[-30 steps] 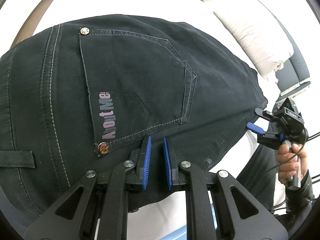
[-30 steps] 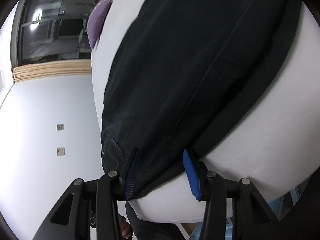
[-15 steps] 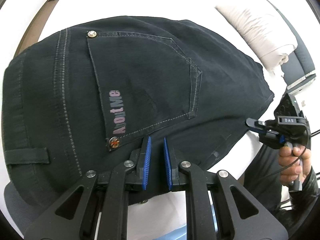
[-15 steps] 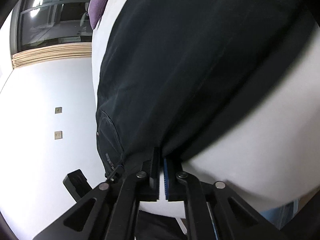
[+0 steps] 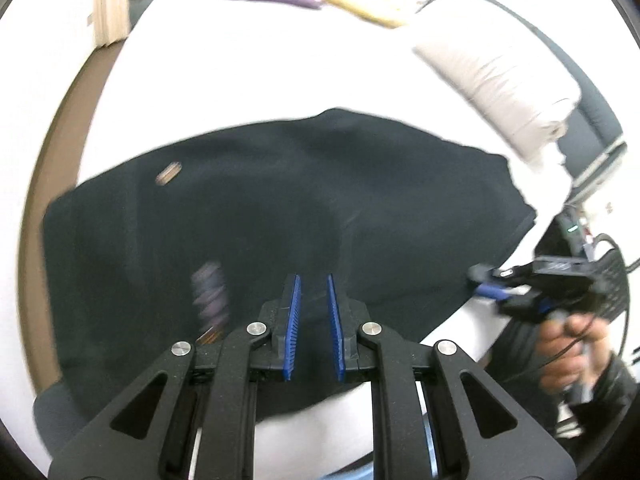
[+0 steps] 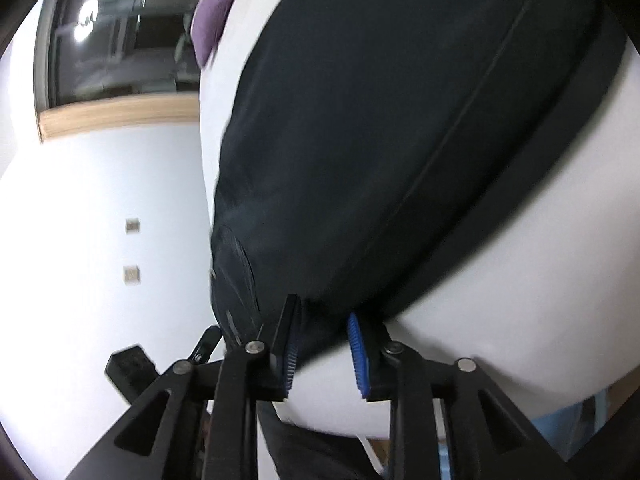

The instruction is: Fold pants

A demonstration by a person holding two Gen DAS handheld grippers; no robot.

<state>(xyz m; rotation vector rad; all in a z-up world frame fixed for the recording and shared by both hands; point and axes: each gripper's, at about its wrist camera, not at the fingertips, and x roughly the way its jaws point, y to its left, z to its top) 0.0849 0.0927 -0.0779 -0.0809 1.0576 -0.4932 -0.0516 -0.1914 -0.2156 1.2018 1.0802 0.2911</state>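
We are mid-fold: both grippers, left and right, hover released over the pants; next, regrasp the near edge.

Both wrist views look closely along their jaws at the pants.

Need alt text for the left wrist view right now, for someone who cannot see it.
Dark folded pants lie on a white table, motion-blurred, with the open left gripper above their near edge. The right gripper is at the pants' right edge; a beige cushion lies behind.
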